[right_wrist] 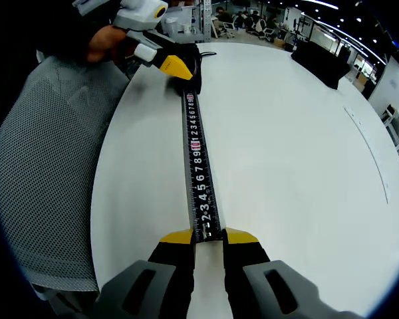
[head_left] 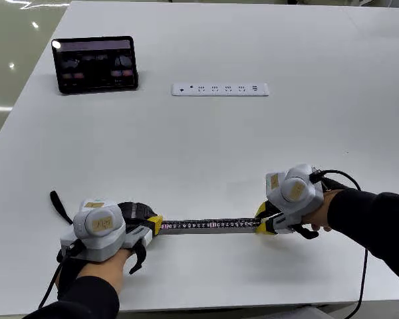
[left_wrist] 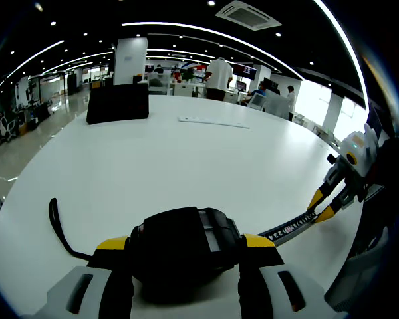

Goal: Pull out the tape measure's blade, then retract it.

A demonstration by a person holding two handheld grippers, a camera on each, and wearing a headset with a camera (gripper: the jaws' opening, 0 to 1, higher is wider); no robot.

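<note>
Left gripper (left_wrist: 186, 243) clamped on case (head_left: 138, 211), right gripper (right_wrist: 208, 236) pinching blade (right_wrist: 196, 159) tip.
Blade lies drawn out flat on table (head_left: 206, 146), running 3 o'clock from case, near table's 6 o'clock edge.

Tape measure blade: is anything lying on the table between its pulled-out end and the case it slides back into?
Nothing visible. The blade runs straight over bare table from the right gripper to the case held by the left gripper. The power strip and tablet lie far beyond it.
</note>
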